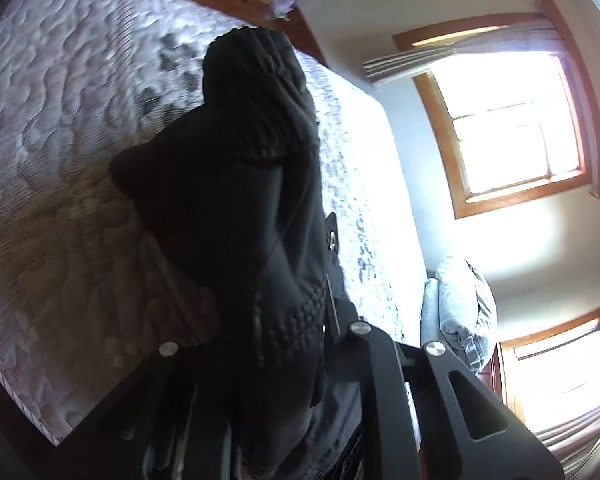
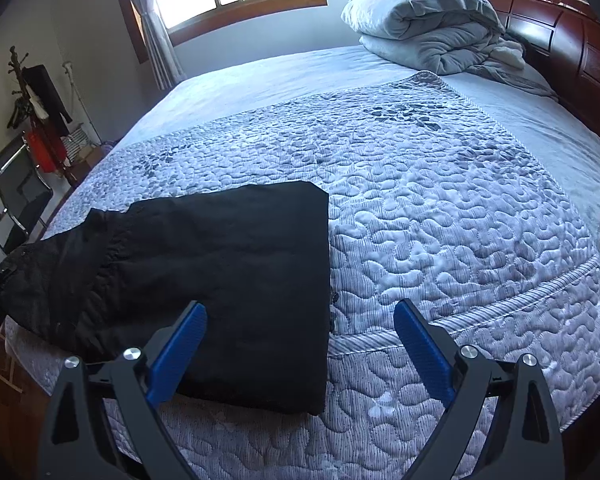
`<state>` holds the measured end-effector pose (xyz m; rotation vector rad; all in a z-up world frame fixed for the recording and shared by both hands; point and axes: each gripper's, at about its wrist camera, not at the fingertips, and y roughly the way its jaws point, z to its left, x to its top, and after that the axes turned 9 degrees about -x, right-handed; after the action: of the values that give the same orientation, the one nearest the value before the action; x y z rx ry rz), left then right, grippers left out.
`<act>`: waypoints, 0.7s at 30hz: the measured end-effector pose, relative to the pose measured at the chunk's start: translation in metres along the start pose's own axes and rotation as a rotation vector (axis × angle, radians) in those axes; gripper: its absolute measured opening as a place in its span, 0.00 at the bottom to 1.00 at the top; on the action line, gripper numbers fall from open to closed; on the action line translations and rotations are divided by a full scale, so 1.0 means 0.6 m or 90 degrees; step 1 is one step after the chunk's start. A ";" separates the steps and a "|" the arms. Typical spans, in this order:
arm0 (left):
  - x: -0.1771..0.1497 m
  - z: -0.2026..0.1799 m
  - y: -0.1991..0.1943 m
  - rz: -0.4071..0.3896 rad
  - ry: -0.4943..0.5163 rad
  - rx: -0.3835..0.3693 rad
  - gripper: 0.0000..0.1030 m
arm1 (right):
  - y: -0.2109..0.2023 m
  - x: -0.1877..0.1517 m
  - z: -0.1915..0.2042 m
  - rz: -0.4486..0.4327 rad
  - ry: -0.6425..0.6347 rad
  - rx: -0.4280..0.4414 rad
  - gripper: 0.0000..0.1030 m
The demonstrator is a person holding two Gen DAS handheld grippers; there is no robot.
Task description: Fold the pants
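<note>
Black pants point(image 2: 220, 280) lie on a quilted bedspread point(image 2: 440, 208), one end lifted and clamped in the left gripper point(image 1: 324, 320); the right gripper point(image 2: 300, 344) hovers above, jaws wide apart, one blue pad point(image 2: 180, 344) over the cloth.

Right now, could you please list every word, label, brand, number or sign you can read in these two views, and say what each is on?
None: no readable text in either view.
The black fabric pants, the quilted grey-blue bedspread, the folded grey duvet and the metal snap on the pants show no lettering.
</note>
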<state>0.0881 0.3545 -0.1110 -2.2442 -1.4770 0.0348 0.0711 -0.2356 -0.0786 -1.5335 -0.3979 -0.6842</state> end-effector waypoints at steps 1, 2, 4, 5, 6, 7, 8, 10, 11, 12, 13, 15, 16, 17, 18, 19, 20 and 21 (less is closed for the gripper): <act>-0.002 -0.012 0.002 -0.001 0.008 -0.005 0.12 | 0.000 0.000 -0.001 -0.001 0.003 0.001 0.93; -0.004 -0.018 0.001 -0.002 0.013 -0.007 0.12 | -0.001 0.000 -0.003 -0.001 0.005 0.001 0.93; -0.007 -0.038 0.004 -0.003 0.024 -0.008 0.12 | -0.002 0.001 -0.006 -0.004 0.008 0.003 0.93; -0.009 -0.048 0.005 -0.004 0.031 -0.008 0.12 | -0.002 0.001 -0.007 -0.005 0.008 0.003 0.93; -0.012 -0.060 0.005 -0.004 0.042 -0.008 0.12 | -0.003 0.002 -0.008 -0.005 0.009 0.002 0.93; -0.013 -0.073 0.012 -0.003 0.055 -0.007 0.12 | -0.003 0.002 -0.010 -0.006 0.011 0.003 0.93; -0.015 -0.086 0.016 -0.003 0.069 -0.007 0.12 | -0.004 0.003 -0.012 -0.007 0.014 0.003 0.93; -0.024 -0.123 0.024 0.004 0.114 -0.010 0.12 | -0.004 0.003 -0.015 -0.007 0.020 0.003 0.93; -0.030 -0.141 0.027 0.008 0.137 -0.012 0.12 | -0.003 0.003 -0.017 -0.007 0.023 0.003 0.93; -0.039 -0.161 0.031 0.014 0.162 -0.014 0.12 | -0.003 0.002 -0.018 -0.007 0.025 0.003 0.93; -0.045 -0.175 0.034 0.018 0.179 -0.017 0.12 | -0.003 0.002 -0.020 -0.007 0.027 0.003 0.93; -0.066 -0.214 0.045 0.034 0.225 -0.023 0.13 | -0.002 0.002 -0.021 -0.007 0.029 0.002 0.93; -0.075 -0.226 0.048 0.040 0.240 -0.025 0.13 | -0.002 0.002 -0.023 -0.008 0.031 0.003 0.93; -0.086 -0.241 0.053 0.047 0.259 -0.026 0.14 | -0.002 0.001 -0.024 -0.008 0.033 0.004 0.93; -0.097 -0.255 0.058 0.056 0.276 -0.026 0.14 | -0.002 0.001 -0.025 -0.008 0.035 0.006 0.93; -0.105 -0.264 0.062 0.062 0.287 -0.026 0.14 | -0.002 0.001 -0.027 -0.009 0.036 0.006 0.93; -0.117 -0.276 0.068 0.070 0.302 -0.026 0.14 | -0.002 0.000 -0.028 -0.009 0.038 0.006 0.93; -0.127 -0.283 0.070 0.076 0.314 -0.025 0.14 | -0.003 -0.002 -0.030 -0.009 0.040 0.006 0.93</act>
<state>0.1366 0.2136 0.0088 -2.1606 -1.0857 -0.4786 0.0660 -0.2529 -0.0786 -1.4983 -0.3651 -0.7389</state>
